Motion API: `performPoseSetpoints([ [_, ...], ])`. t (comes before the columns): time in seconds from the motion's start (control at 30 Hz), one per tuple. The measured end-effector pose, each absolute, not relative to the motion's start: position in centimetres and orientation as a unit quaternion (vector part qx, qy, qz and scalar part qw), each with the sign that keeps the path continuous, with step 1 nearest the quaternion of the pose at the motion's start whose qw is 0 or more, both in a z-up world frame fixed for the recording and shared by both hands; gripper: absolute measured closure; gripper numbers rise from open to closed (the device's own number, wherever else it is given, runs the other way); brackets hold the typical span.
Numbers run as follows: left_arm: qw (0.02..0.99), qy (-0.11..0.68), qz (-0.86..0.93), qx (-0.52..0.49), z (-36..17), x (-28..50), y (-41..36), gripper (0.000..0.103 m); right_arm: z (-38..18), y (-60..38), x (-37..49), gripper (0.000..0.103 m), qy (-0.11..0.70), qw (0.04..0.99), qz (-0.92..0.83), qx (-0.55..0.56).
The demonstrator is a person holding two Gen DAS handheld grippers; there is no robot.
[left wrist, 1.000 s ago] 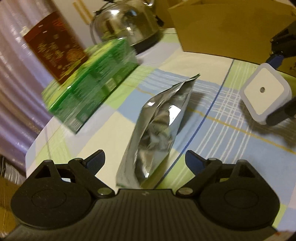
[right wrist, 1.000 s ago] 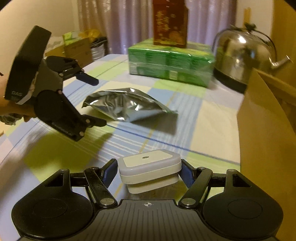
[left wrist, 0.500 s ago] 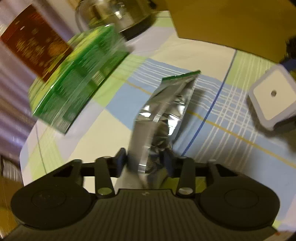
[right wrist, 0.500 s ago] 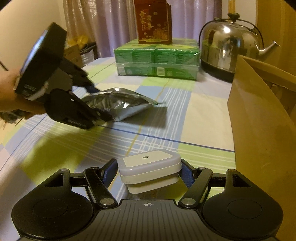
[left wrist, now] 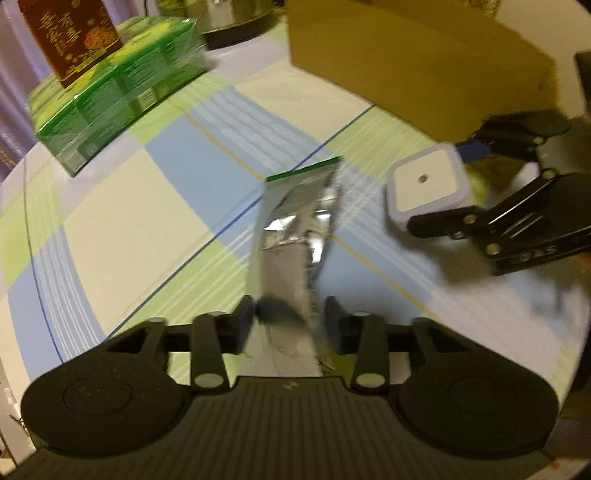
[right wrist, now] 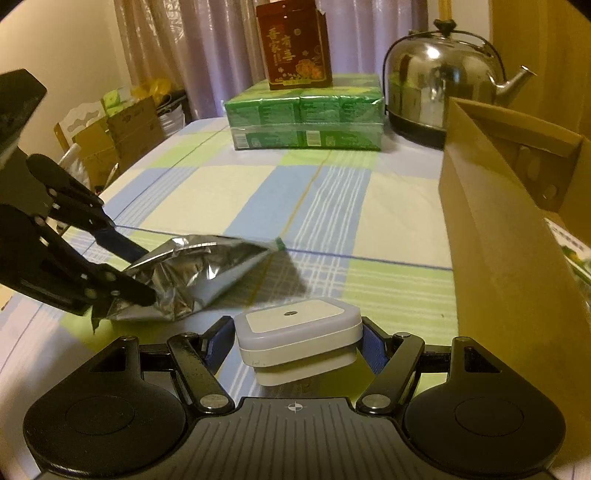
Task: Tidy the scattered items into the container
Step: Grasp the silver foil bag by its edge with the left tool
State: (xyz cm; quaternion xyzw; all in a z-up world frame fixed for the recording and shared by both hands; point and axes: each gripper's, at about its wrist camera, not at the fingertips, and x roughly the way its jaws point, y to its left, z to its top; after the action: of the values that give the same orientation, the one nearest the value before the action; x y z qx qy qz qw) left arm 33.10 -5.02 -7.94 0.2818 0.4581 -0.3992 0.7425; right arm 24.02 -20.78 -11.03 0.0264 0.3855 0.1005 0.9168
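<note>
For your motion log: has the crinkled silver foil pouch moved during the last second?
Yes. The silver foil pouch left the checked tablecloth, lifted by the left gripper.

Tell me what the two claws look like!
Both claws are black, with thin linkage bars and silver rivets. Left claw has round bumps and a ribbed base. Right claw has blue finger pads and a small crosshair mark.

Left wrist view: close above the checked tablecloth (left wrist: 110, 221), facing along its fingers toward the cardboard box (left wrist: 406, 62) at upper right.
Right wrist view: low over the cloth, facing the curtain (right wrist: 207, 44); box wall at right edge.
Shared: foil pouch (left wrist: 295, 229), white square device (right wrist: 299, 332), green pack (right wrist: 303, 118), red carton (left wrist: 70, 33), kettle (right wrist: 439, 81).
</note>
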Motion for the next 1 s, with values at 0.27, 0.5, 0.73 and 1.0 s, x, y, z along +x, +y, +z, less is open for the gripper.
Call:
performPoseSetpoints([
  [0.27, 0.717, 0.494, -0.407, 0.275, -9.0, 36.3, -7.2, 0.041, -11.0, -21.0, 22.5, 0.034, 0.388, 0.916, 0.095, 0.034],
  [0.5, 0.687, 0.526, -0.398, 0.306, -11.7, 36.9, -9.9, 0.041, -11.4, -21.2, 22.8, 0.034, 0.391, 0.915, 0.095, 0.036],
  [0.73, 0.686, 0.535, -0.383, 0.311, -12.4, 36.9, -9.7, 0.067, -11.9, -21.4, 22.9, 0.034, 0.399, 0.911, 0.092, 0.043],
  [1.0, 0.696, 0.55, -0.386, 0.252, -10.6, 33.3, -7.9, 0.072, -10.6, -21.2, 21.6, 0.034, 0.396, 0.913, 0.087, 0.043],
])
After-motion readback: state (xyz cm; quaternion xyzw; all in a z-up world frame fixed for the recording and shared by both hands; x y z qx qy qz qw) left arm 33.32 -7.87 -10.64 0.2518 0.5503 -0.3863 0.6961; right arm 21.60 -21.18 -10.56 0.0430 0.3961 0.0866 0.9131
